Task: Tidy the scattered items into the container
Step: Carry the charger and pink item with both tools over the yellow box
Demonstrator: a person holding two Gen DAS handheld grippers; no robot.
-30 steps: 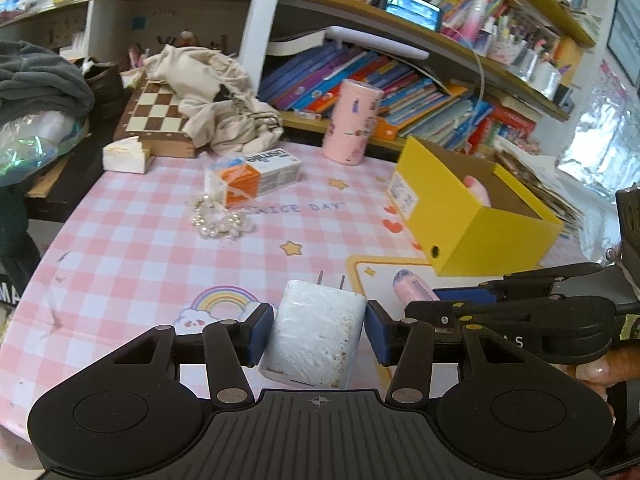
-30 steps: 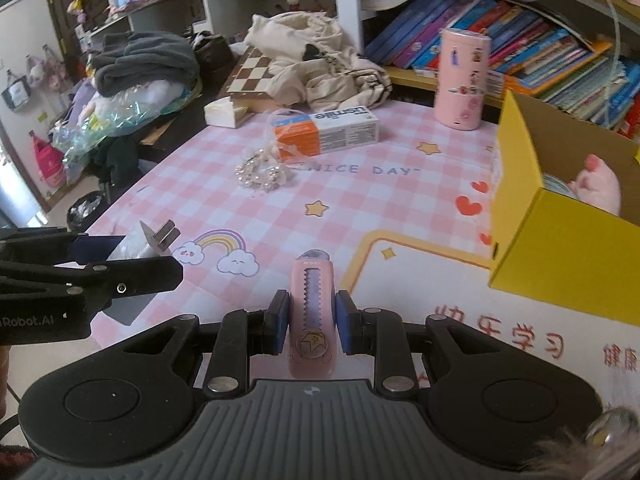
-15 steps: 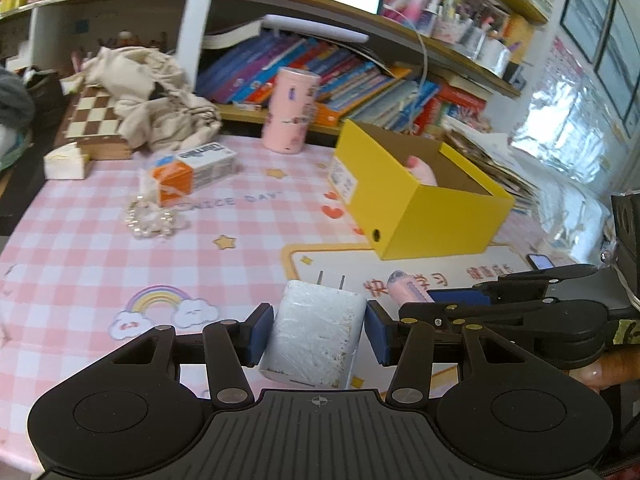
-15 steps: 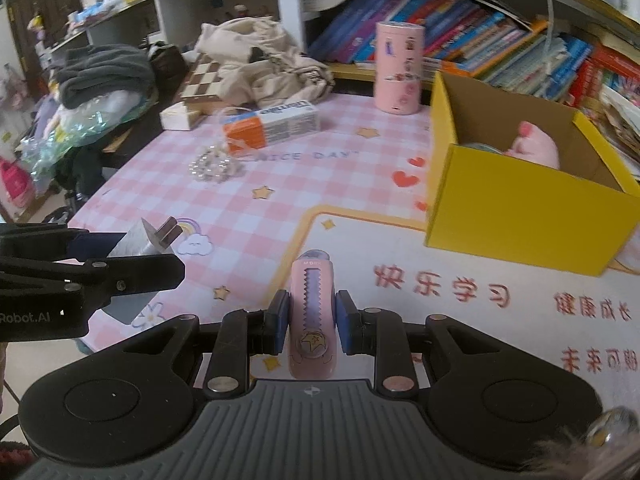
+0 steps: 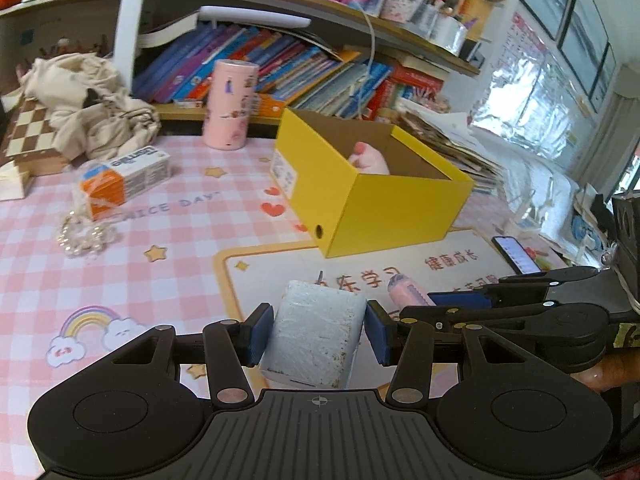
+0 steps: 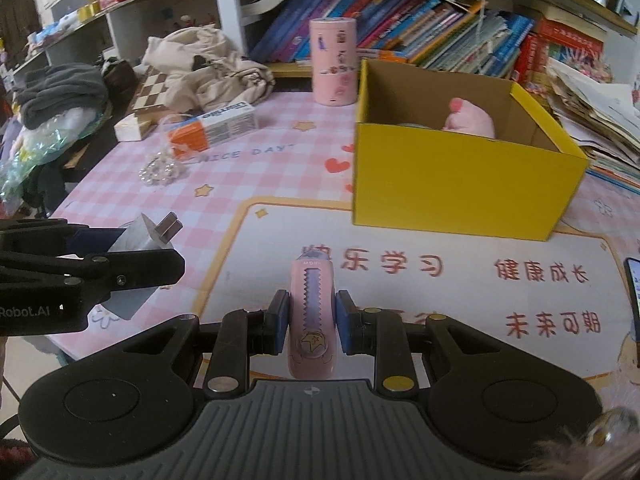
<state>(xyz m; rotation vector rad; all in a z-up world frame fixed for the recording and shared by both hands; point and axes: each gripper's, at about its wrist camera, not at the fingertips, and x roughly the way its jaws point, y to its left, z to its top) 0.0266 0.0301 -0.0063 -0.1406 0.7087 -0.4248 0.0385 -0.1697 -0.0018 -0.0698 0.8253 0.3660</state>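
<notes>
While the far left edge of the table (image 6: 280, 148) is all clutter, a chessboard (image 6: 150, 88) under a beige cloth (image 6: 204, 64), the loose stuff sits just in from it: an orange and white carton (image 6: 214, 128) with a pearl bracelet (image 6: 160, 168) right beside it on the pink check. Nearer the front edge, the left gripper (image 5: 316, 334) is clamped on a white charger (image 5: 314, 338), held up off the table with the prongs pointing away. Just to its right, the right gripper (image 6: 310, 322) is closed tight on a pink utility knife (image 6: 312, 316), over the white mat (image 6: 460, 300) with red characters. Toward the back edge a pink tin (image 6: 333, 62) stands upright. The yellow box (image 6: 460, 184) sits on the right half of the table, open on top, with a pink plush (image 6: 470, 122) inside by its far wall. A phone (image 5: 518, 254) lies at the right edge.
</notes>
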